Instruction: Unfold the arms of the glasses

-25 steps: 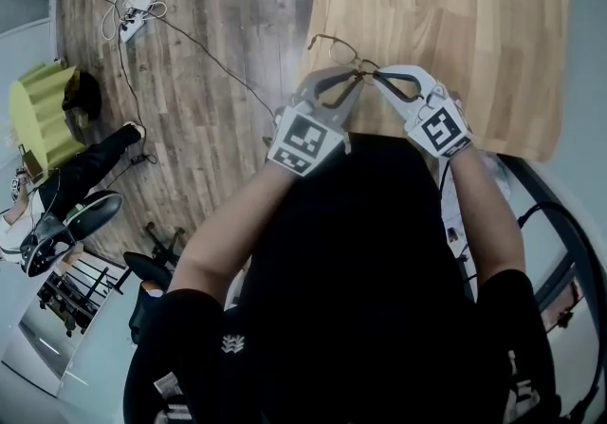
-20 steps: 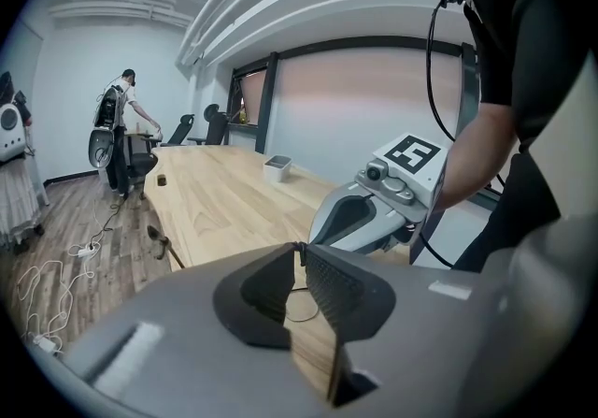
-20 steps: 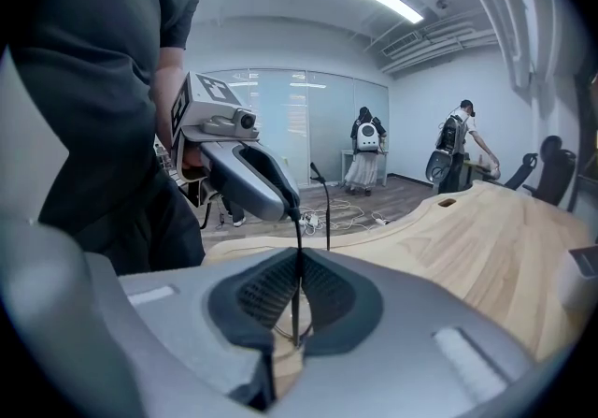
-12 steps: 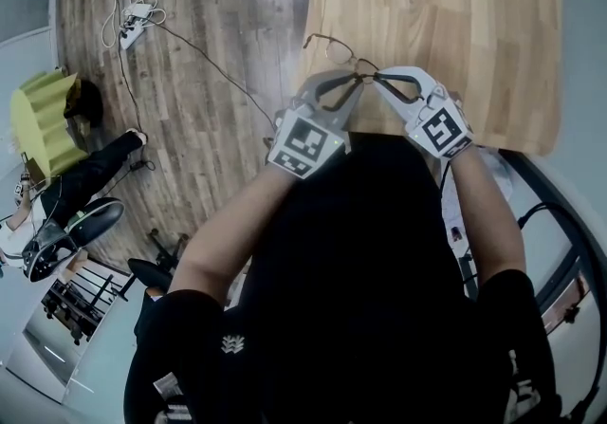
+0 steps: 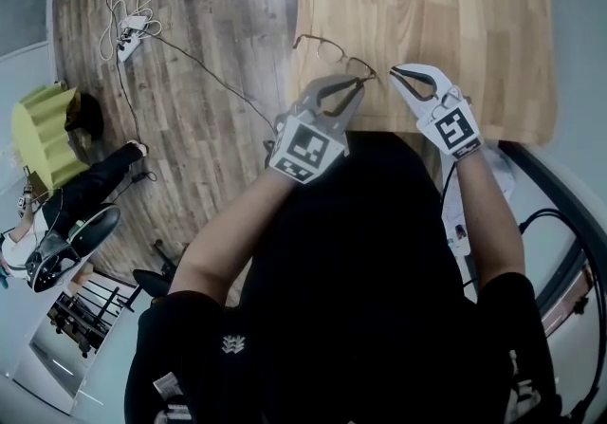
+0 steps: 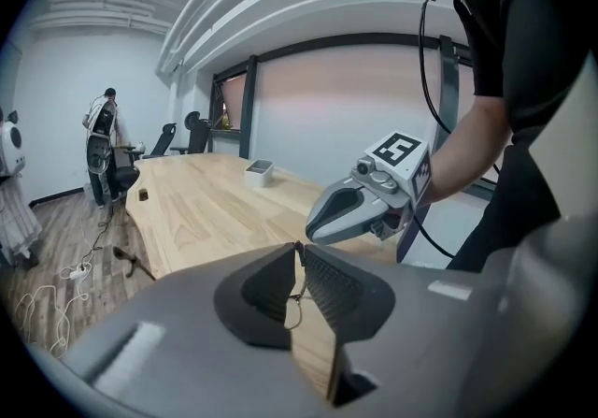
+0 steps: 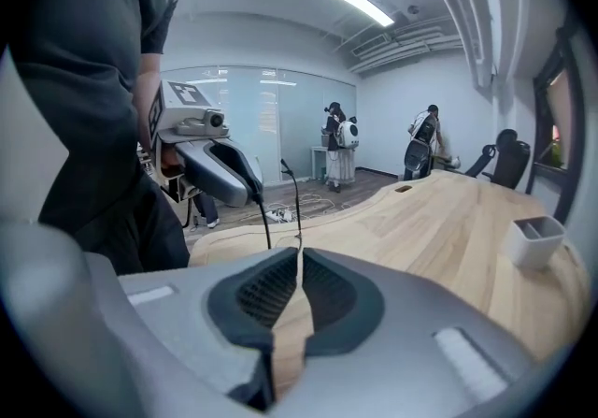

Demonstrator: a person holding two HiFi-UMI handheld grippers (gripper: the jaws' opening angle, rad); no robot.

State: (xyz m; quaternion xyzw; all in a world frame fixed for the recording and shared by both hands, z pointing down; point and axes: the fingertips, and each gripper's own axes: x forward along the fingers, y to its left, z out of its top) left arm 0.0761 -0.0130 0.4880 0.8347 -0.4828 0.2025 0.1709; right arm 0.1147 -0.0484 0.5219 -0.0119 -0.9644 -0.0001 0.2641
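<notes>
Thin wire-framed glasses (image 5: 327, 50) hang over the near edge of the wooden table (image 5: 427, 5). My left gripper (image 5: 358, 82) grips their near end; its jaws have just been closing, and a loop of wire (image 6: 297, 287) sits pinched between the pads. My right gripper (image 5: 395, 72) stands a short way to the right, jaws shut. In the right gripper view a thin dark arm (image 7: 291, 192) rises straight from its tips, and a second wire runs toward the left gripper (image 7: 217, 168). The right gripper (image 6: 366, 204) shows just beyond the left one's jaws.
A small white tray (image 7: 536, 238) stands on the far part of the table. Cables and a power strip (image 5: 131, 26) lie on the wood floor to the left, by a yellow-green object (image 5: 38, 119). People (image 7: 336, 150) and office chairs stand far off.
The right gripper has slid to the right, so a gap has opened between the two grippers' tips. The left gripper and the glasses have shifted slightly up and left.
</notes>
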